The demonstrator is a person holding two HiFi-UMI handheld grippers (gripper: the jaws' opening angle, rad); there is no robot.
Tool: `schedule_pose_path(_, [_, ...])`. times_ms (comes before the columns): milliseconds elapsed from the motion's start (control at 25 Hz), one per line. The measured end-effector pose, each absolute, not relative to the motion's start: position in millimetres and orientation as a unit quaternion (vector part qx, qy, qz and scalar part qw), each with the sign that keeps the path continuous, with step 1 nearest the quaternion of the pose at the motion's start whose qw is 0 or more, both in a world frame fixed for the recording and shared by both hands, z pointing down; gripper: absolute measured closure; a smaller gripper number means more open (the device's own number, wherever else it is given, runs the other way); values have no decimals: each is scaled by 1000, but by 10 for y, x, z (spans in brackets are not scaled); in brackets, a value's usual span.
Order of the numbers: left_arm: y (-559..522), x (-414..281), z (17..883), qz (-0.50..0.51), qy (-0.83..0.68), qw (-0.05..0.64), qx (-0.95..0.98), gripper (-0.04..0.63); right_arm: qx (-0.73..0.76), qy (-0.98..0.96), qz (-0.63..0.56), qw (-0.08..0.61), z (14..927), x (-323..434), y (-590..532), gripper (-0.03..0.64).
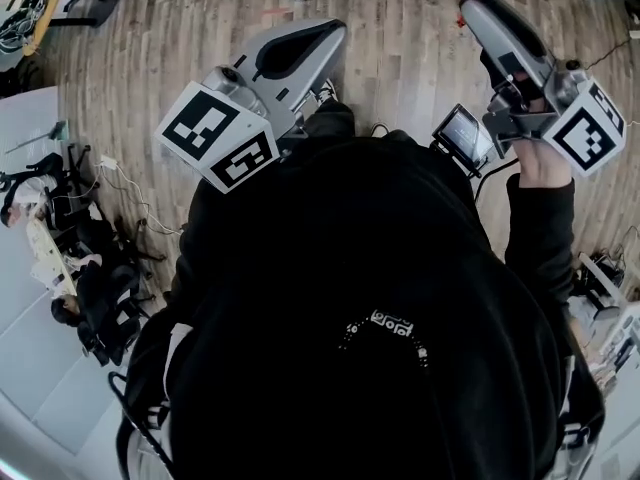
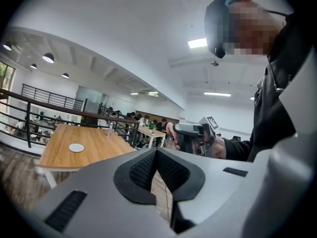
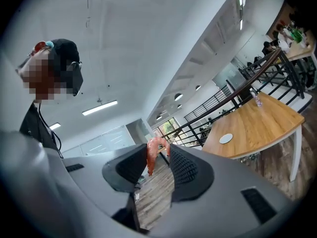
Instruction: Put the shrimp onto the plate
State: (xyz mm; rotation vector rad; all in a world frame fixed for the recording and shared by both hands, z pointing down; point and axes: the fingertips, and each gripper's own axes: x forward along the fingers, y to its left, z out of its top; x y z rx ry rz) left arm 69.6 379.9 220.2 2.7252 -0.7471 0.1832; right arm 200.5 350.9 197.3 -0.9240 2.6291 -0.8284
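My right gripper (image 3: 157, 155) is shut on an orange-pink shrimp (image 3: 151, 156), which hangs curled between the black pads. It is held level at chest height. The small white plate (image 3: 226, 138) lies far off on a long wooden table (image 3: 262, 120). In the left gripper view the same plate (image 2: 76, 147) shows on the table, and the right gripper (image 2: 190, 130) is held out to the right. My left gripper (image 2: 157, 152) has its pads together with nothing between them. In the head view both grippers, left (image 1: 335, 28) and right (image 1: 470, 3), are raised in front of my black top.
A dark metal railing (image 3: 233, 95) runs behind the wooden table, and a small bottle (image 3: 256, 99) stands on the table. People sit at tables (image 2: 148, 130) beyond it. The floor (image 1: 400, 38) is wood plank, and chairs and cables (image 1: 90, 248) lie at the left.
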Motion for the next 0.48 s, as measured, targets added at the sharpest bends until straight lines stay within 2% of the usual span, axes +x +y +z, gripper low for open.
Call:
schedule_pose_path(200, [3633, 887, 2110, 34, -236, 166, 957, 597, -340, 888, -289, 107, 1964, 2212, 3473, 463])
schedule_pose_path(480, [3141, 820, 2276, 18, -211, 195, 958, 597, -365, 878, -291, 104, 2073, 2136, 3016, 463])
